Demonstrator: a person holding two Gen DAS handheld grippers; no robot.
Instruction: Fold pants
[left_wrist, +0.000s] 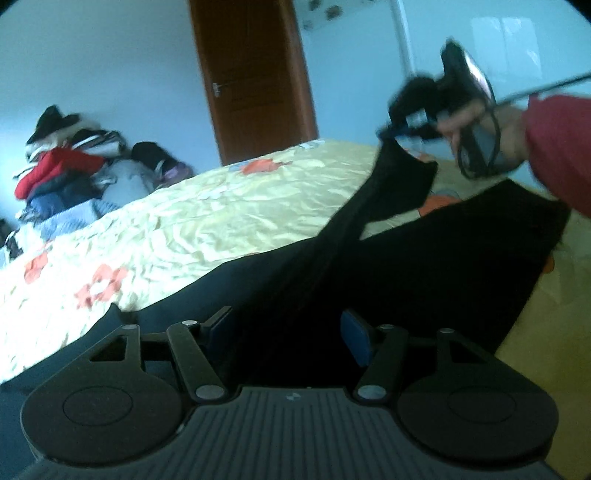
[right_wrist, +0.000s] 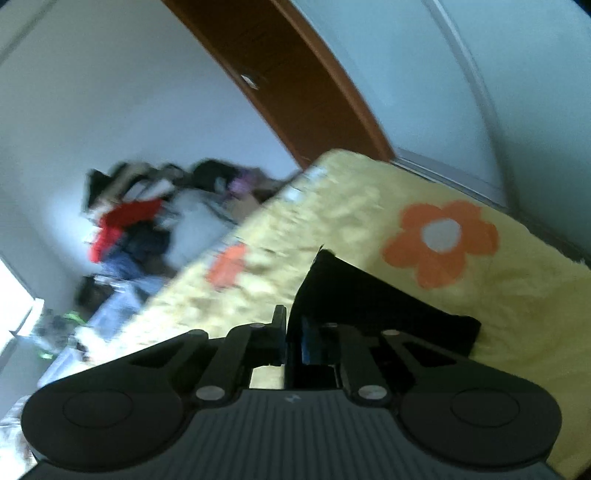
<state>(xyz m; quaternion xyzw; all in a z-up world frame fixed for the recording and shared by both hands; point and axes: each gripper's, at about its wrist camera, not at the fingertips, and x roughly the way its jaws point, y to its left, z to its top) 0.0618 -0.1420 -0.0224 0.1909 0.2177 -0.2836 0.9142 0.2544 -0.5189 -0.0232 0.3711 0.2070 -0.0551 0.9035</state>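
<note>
Black pants (left_wrist: 406, 266) lie across the yellow flowered bedspread (left_wrist: 192, 221). In the left wrist view my left gripper (left_wrist: 289, 330) stands open low over them, its blue pads (left_wrist: 356, 336) apart with dark cloth between and below them. One corner of the pants is lifted up and to the right, where my right gripper (left_wrist: 389, 129) pinches it, held by a hand in a red sleeve (left_wrist: 554, 147). From the right wrist view, my right gripper (right_wrist: 293, 339) is shut on a fold of the pants (right_wrist: 369, 302), which hangs over the bedspread (right_wrist: 517, 295).
A pile of mixed clothes (left_wrist: 66, 162) sits past the bed's far left side against the wall, and appears blurred as the clothes pile (right_wrist: 140, 229) in the right wrist view. A brown door (left_wrist: 255, 74) stands behind the bed. A cable (left_wrist: 546, 88) trails from the right gripper.
</note>
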